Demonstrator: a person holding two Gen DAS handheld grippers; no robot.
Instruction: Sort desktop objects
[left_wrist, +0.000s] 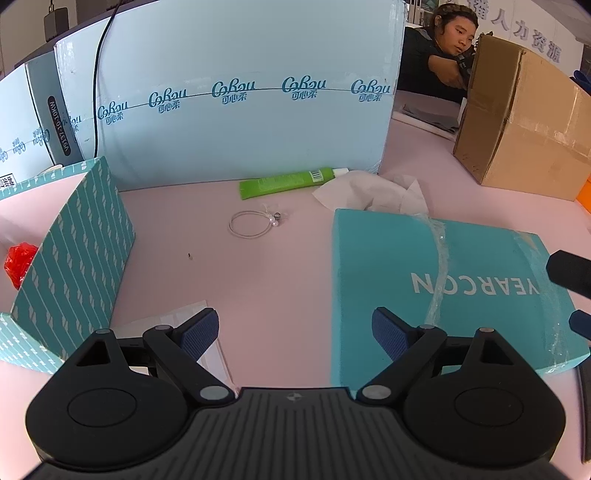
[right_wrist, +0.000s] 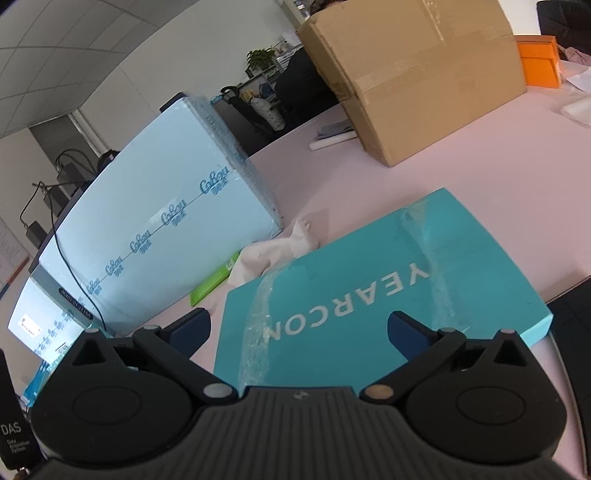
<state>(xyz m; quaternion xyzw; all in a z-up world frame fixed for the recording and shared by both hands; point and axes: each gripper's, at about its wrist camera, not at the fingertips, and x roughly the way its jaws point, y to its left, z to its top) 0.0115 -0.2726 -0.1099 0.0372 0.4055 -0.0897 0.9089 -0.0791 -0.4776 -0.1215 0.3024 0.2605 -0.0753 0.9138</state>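
Nearest the lens in both wrist views, black linkage arms with blue ribbed pads are seen. Left gripper (left_wrist: 294, 332): jaws spread wide, nothing held, poised over bare pink tabletop (left_wrist: 258, 280). Right gripper (right_wrist: 298, 334): jaws likewise released, hung above the flat teal cardboard box lettered YEARCON (right_wrist: 369, 295), not touching it.

The teal box (left_wrist: 443, 280) is noted lying flat at the right of the left view, a strip of clear tape running across its lid. Just beyond its far edge, crumpled white tissue (left_wrist: 369, 192) is recorded, touching the cap end of a green plastic tube (left_wrist: 284, 181). A white elastic hair tie with small pearl beads (left_wrist: 253, 223) lies alone near the tube, on open tabletop.

At the left, an open teal striped box (left_wrist: 77, 251) stands with its wall upright; a red crinkled wrapper (left_wrist: 20, 260) is seen behind that wall. A large pale blue carton (left_wrist: 236, 96) is set along the back, a brown cardboard carton (left_wrist: 524, 122) to the far right.
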